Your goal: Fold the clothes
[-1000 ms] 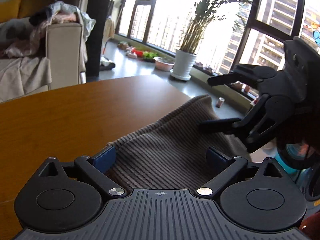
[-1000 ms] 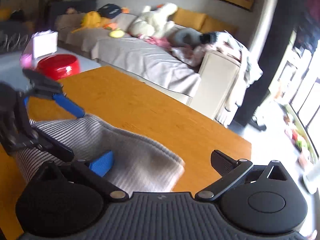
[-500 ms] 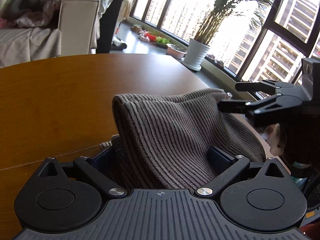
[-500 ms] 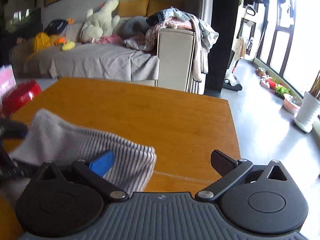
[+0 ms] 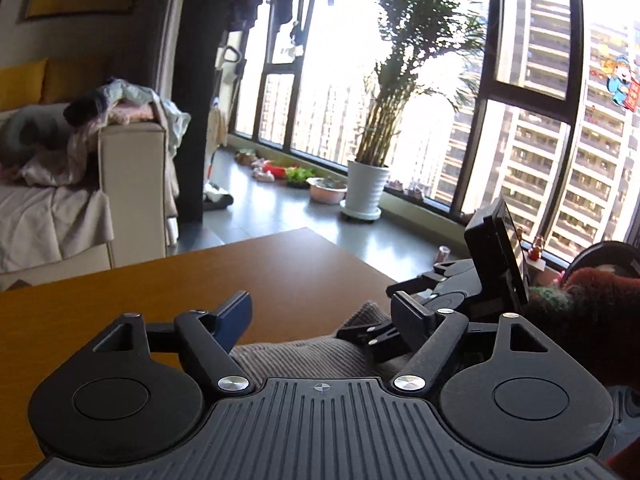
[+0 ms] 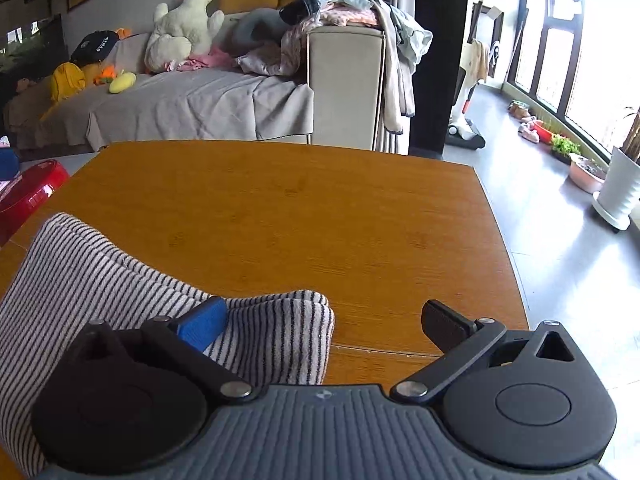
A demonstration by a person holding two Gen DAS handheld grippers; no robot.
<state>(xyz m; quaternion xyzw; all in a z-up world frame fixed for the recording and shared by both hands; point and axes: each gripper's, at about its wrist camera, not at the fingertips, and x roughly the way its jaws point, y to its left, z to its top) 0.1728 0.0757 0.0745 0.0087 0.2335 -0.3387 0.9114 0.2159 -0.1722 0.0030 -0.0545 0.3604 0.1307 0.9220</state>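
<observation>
A grey-and-white striped knit garment (image 6: 100,280) lies folded on the wooden table (image 6: 320,208), its folded edge near the middle of the right wrist view. My right gripper (image 6: 324,324) hangs just over it, jaws wide open; the blue pad (image 6: 204,322) sits above the cloth, the black pad above bare wood. In the left wrist view the garment (image 5: 304,356) shows low between my fingers. My left gripper (image 5: 324,320) is raised over it, its jaws closing with the pads clear of the cloth. The right gripper (image 5: 404,324) rests on the cloth beside it.
The table's right edge (image 6: 504,240) drops to a grey floor. A red tub (image 6: 28,192) stands off the table's left side. Beyond are a sofa with piled clothes (image 6: 340,12), a potted plant (image 5: 366,192) and windows. A person's dark red sleeve (image 5: 592,308) holds the right gripper.
The left gripper has lifted off the garment and its jaws have narrowed. The raised hump of cloth now lies flat. The right gripper came down over the folded edge.
</observation>
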